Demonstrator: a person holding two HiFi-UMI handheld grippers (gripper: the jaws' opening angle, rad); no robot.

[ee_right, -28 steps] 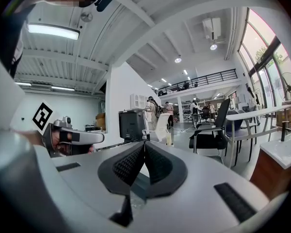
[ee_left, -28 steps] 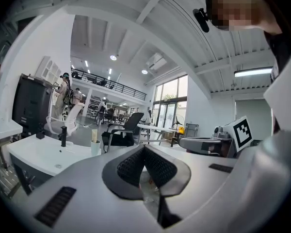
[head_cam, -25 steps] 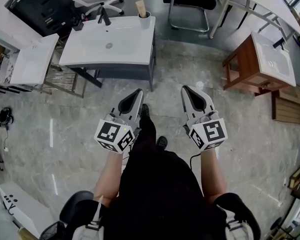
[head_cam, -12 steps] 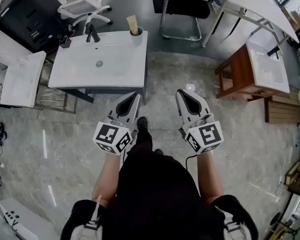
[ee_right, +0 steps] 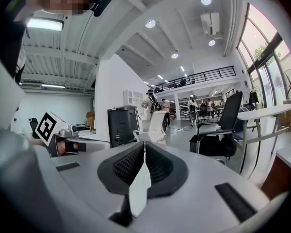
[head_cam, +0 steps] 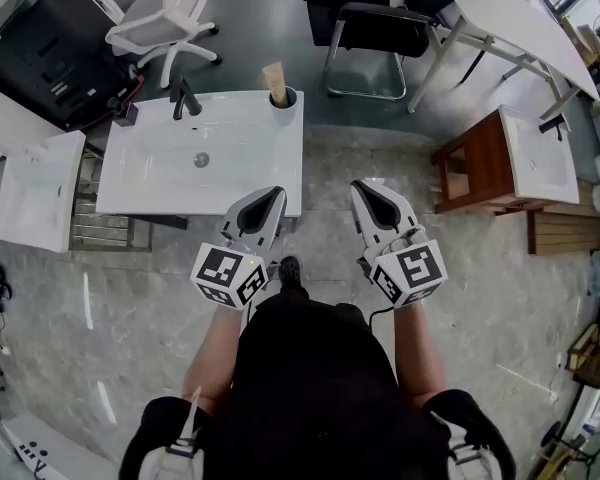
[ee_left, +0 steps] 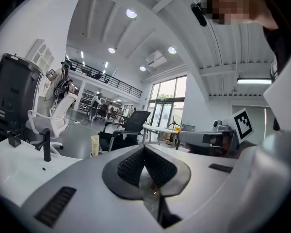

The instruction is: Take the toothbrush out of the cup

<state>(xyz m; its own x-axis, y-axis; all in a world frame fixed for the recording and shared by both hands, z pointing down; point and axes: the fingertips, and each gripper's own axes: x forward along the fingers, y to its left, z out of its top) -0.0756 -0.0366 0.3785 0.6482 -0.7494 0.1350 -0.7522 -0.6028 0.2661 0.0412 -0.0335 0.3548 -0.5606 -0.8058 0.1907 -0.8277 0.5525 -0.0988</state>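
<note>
A white sink basin [head_cam: 160, 173] stands in front of me, and a small cup [head_cam: 288, 98] sits on its far right corner. A pale beige toothbrush [head_cam: 275, 78] leans out of the cup. In the left gripper view the same cup [ee_left: 95, 152] shows small and far beyond the jaws. My left gripper [head_cam: 272, 194] hovers at the basin's near right edge, shut and holding nothing. My right gripper [head_cam: 364, 187] hangs over the floor just right of the basin, also shut and holding nothing. In both gripper views the ribbed pads [ee_left: 136, 166] [ee_right: 128, 164] meet with nothing between them.
A black faucet [head_cam: 185, 98] rises at the basin's back left. Behind the basin are a white office chair [head_cam: 175, 8] and a black chair [head_cam: 375, 28]. A wooden stand with another basin [head_cam: 500, 163] is at the right. A further white basin [head_cam: 35, 188] is at the left.
The person has walked toward the sink, so the basin now lies right under the left gripper's tip. Both grippers stayed shut and side by side.
</note>
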